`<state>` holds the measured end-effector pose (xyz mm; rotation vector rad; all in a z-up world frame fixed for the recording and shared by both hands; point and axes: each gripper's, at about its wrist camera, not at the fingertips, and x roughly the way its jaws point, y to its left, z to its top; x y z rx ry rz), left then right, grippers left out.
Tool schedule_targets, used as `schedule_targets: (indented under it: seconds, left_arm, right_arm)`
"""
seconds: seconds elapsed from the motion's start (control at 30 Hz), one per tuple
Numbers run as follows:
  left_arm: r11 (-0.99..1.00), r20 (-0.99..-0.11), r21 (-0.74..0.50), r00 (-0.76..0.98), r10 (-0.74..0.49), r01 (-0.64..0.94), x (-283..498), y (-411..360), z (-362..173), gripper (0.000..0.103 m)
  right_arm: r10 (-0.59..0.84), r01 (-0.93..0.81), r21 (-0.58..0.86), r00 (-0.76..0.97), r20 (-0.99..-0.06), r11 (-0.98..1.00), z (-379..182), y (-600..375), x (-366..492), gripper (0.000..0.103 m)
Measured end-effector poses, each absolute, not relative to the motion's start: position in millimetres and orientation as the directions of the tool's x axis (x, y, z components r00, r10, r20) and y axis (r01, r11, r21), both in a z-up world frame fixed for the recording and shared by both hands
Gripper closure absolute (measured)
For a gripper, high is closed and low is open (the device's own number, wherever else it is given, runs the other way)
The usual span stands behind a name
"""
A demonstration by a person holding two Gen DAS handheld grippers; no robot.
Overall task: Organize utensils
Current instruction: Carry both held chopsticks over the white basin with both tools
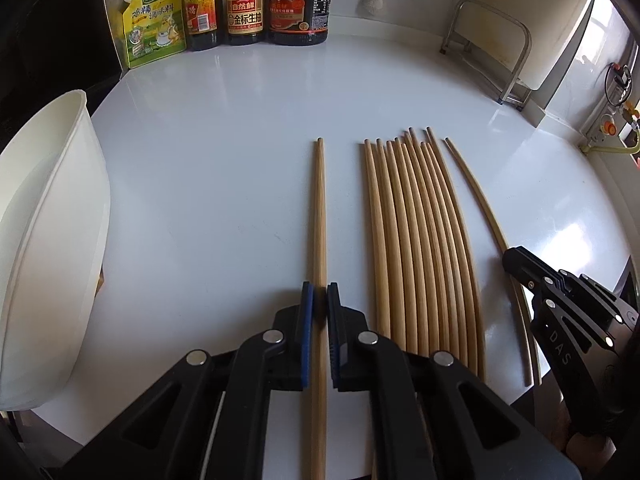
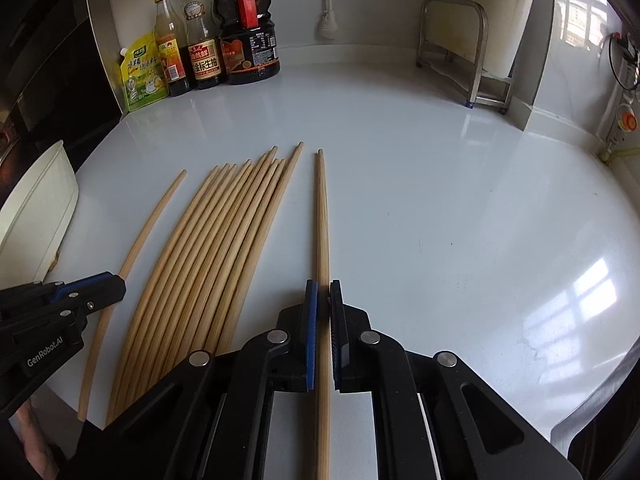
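Wooden chopsticks lie in a close row on the white counter (image 1: 224,128), and each of the person's two tongs has singled one out from either edge of that row. The left tongs (image 1: 320,296) are clenched on the lone left chopstick (image 1: 319,208), which runs straight out ahead between the blue pads (image 1: 307,312), apart from the bundle of chopsticks (image 1: 416,240) just to their right. The right tongs (image 2: 323,294) are likewise shut on the lone right chopstick (image 2: 322,216), with the same bundle (image 2: 224,232) just to their left. Both grips sit near the thick ends, and both sticks appear to rest flat on the counter, thin tips pointing away toward the sauce bottles (image 1: 244,8) at the back wall. A white tub (image 1: 52,240) stands well off to the left of the left tongs, open at the top; it looks to me like the place the utensils are meant to go, though I can't be sure. So the step in hand seems to be the pick-up of a pair, one stick per hand. Next would be lifting both clear without disturbing the bundle, then carrying them over to the tub. With so long a stick held near one end, the far tip may droop or swing, so a firm squeeze and a slow lift look wise.
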<state>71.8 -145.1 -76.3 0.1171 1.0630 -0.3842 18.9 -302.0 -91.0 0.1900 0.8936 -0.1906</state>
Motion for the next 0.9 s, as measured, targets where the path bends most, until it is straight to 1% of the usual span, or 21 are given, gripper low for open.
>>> schedule_targets:
  seconds: [0.2,0.43,0.63,0.8,0.9]
  left_arm:
    - [0.92,-0.856,-0.103,0.438,-0.275,0.377,64.2,-140.2,-60.2,0.095]
    - [0.92,-0.824,-0.12,0.479,-0.303,0.374,51.5,-120.1,-29.3,0.095]
    - [0.922,-0.776,-0.145,0.537,-0.331,0.36,47.1,-87.3,11.0,0.095]
    - [0.947,-0.736,-0.124,0.613,-0.288,0.296,53.3,-39.0,39.5,0.095]
    - [0.963,-0.717,-0.114,0.651,-0.25,0.245,60.7,-2.6,51.0,0.095]
  right_arm:
    - [-0.054,0.263,0.15,0.635,-0.77,0.953,-82.5,-304.4,6.4,0.097]
    - [-0.01,0.228,0.205,0.692,-0.722,0.952,-52.3,-288.2,-3.5,0.097]
    - [0.079,0.128,0.259,0.746,-0.661,0.958,-18.5,-249.6,3.5,0.097]
    - [0.169,0.014,0.279,0.766,-0.62,0.96,4.7,-197.8,26.7,0.097]
    - [0.233,-0.052,0.299,0.756,-0.612,0.953,10.7,-161.0,48.2,0.097]
